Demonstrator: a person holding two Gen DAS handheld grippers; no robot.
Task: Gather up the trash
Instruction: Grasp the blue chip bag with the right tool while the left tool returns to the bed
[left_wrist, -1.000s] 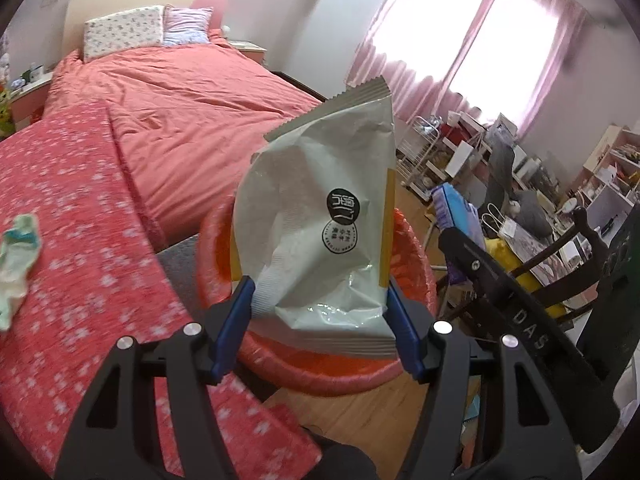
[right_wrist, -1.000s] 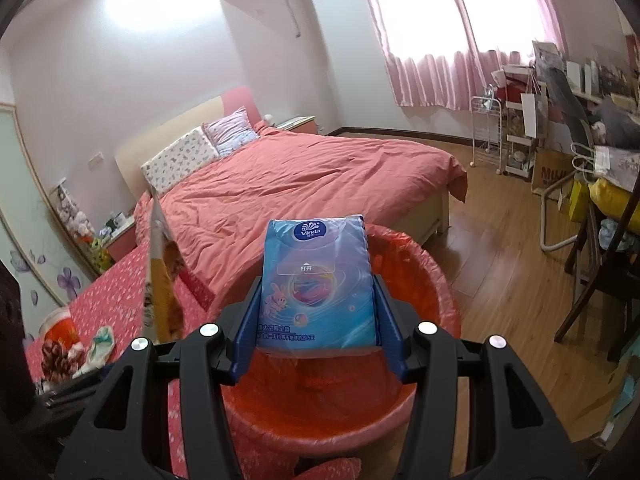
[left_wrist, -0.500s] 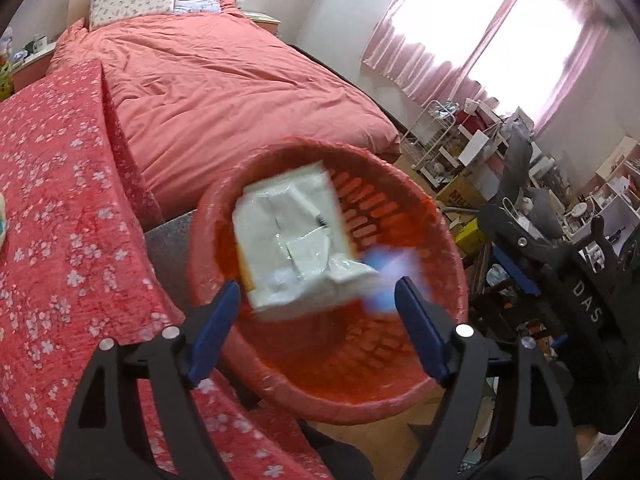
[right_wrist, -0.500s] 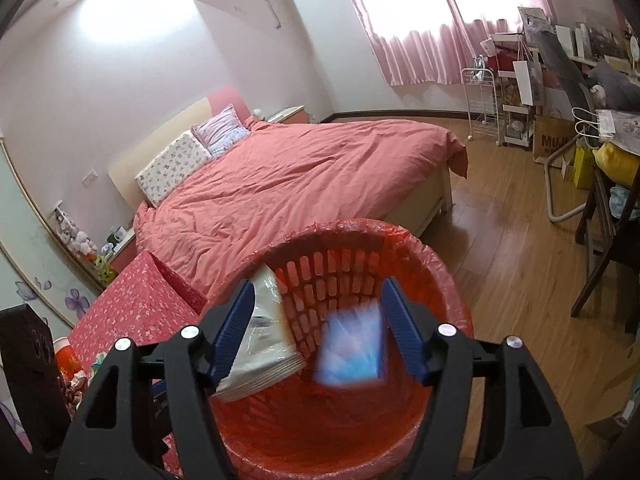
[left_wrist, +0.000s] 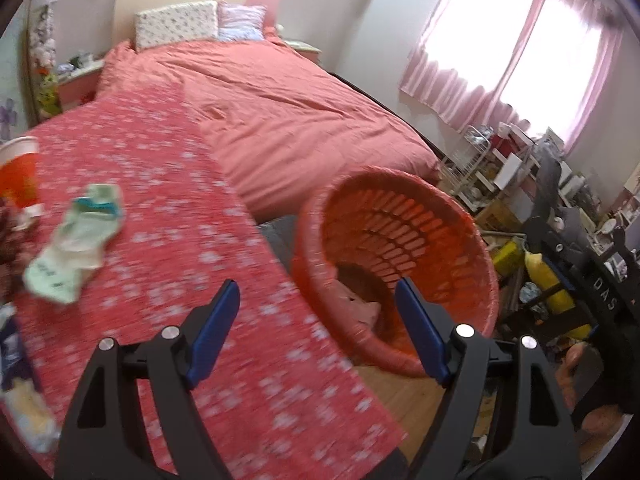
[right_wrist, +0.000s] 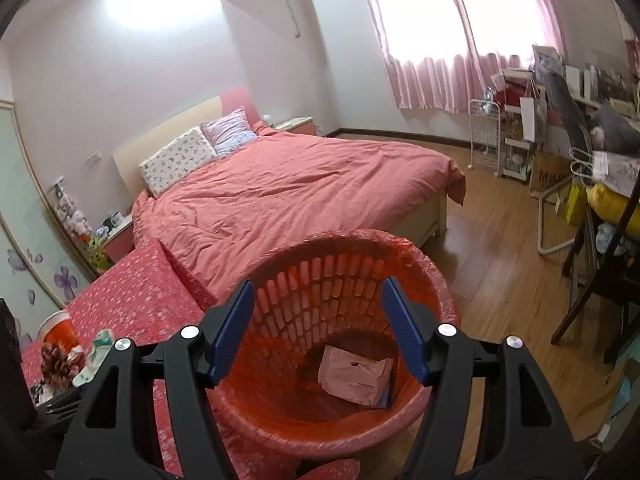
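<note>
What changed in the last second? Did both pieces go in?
Yes. The left gripper let go of the snack bag and the right gripper let go of the tissue pack; both now lie at the bottom of the bin. Both jaws stand open and empty. The left gripper has swung toward the table, where a wrapper lies. The bin stayed put.

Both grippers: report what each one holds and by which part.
Nothing is held. The left gripper and the right gripper are both open and empty; a pale packet lies loose in the red basket.
</note>
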